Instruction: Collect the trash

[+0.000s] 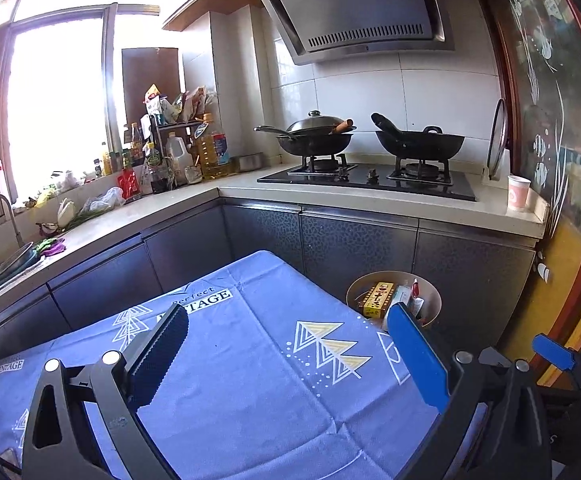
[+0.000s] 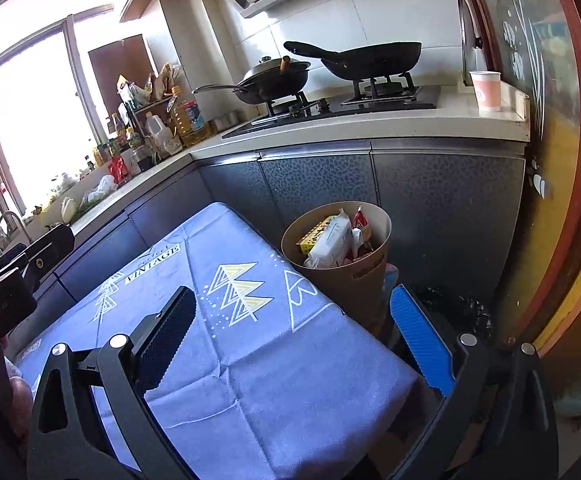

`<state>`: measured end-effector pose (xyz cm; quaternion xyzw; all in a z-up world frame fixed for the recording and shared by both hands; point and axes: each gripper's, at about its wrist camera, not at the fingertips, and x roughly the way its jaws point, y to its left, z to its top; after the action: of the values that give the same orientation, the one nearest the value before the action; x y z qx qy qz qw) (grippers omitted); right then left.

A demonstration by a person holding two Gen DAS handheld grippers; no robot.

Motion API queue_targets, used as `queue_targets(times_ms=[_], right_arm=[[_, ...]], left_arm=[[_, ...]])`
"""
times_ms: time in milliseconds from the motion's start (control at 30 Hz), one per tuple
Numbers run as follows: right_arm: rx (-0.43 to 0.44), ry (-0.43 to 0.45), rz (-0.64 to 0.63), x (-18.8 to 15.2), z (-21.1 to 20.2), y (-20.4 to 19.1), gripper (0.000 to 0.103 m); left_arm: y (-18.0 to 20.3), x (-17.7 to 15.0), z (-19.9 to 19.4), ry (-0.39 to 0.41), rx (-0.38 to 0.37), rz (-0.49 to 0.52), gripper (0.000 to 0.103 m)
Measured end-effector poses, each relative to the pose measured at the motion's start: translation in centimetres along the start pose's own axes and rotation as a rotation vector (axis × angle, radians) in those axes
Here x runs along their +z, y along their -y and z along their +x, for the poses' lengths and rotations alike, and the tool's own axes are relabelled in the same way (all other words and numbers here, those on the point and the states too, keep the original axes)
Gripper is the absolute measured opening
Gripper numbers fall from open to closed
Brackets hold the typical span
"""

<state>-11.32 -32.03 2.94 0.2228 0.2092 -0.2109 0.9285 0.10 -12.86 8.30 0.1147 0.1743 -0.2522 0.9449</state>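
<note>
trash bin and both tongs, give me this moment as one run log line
left tongs: open, empty | right tongs: open, empty | trash bin: beside table, holds packaging | blue tablecloth: bare between tongs

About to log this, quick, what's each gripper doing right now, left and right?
Left gripper: open, holding nothing, over the blue tablecloth.
Right gripper: open, holding nothing.

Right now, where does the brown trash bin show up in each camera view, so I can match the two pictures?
Left wrist view: the trash bin sits right of centre, partly behind the blue fingertip, just past the table's far right corner.
Right wrist view: the trash bin is right of centre, in full view beside the table's right edge.
Shared landmark: the pink paper cup on the counter's right end.
</note>
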Motion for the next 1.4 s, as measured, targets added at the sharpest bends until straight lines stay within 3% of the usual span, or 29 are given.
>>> queue_targets(times_ms=[633,1400], right_arm=[[0.018,-0.013,-0.017,0.1,0.2,-0.9,0.097],[0.030,-0.044,-0.003,-0.2,1.2,-0.6,0.097]], left_arm=[[-1.1,-0.1,0.0,-0.006,-0.072,-0.053,0.099],[-0.9,-0.7,-0.2,0.008,-0.037,-0.036,0.099]])
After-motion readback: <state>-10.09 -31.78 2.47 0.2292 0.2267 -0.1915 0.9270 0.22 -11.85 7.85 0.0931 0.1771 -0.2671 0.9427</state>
